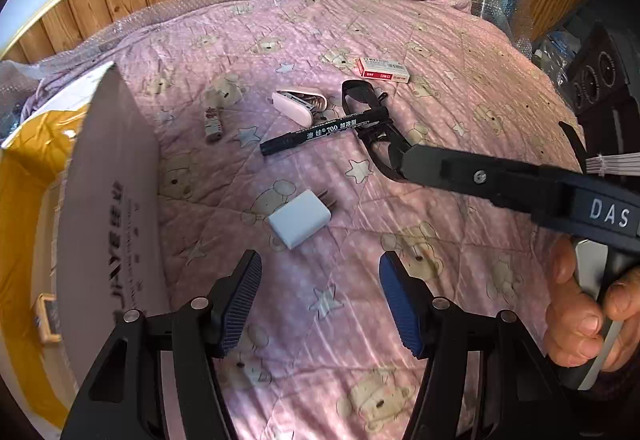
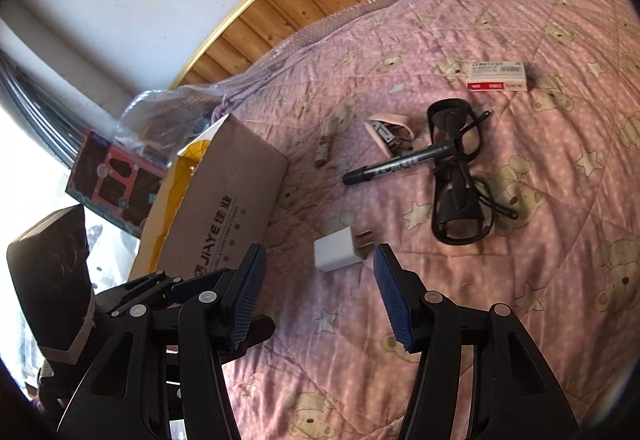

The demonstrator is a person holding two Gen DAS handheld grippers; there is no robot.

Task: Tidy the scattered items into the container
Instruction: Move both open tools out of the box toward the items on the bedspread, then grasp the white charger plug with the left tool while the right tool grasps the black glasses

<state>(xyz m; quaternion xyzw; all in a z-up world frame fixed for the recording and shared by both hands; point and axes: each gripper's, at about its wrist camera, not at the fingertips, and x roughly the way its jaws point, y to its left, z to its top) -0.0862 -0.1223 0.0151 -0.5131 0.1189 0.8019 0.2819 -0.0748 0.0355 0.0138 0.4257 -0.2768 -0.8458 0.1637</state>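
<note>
A: Items on the pink quilt (image 1: 460, 52), counted?

B: Six, each single: a black marker (image 1: 325, 131) lying across black glasses (image 2: 456, 176), a pink stapler (image 1: 299, 104) just beside the marker, a red and white staple box (image 1: 383, 69) farther back, a white charger plug (image 1: 299, 224) nearest the cameras, and a small beige clip-like thing (image 1: 214, 122) left of the stapler; what it is, I cannot tell.

A: The container?

B: One cardboard box (image 2: 224, 208) at the quilt's left edge, flaps up, yellow inside. A small pale item (image 1: 48, 316) lies in it.

A: The grippers?

B: Two. The left gripper (image 1: 320, 304) hovers over the quilt near the plug, fingers apart, nothing between them. The right gripper (image 2: 318, 296) also has its fingers spread and empty, the plug just ahead of it. In the left view a hand (image 1: 588, 312) grips the right tool's handle.
</note>
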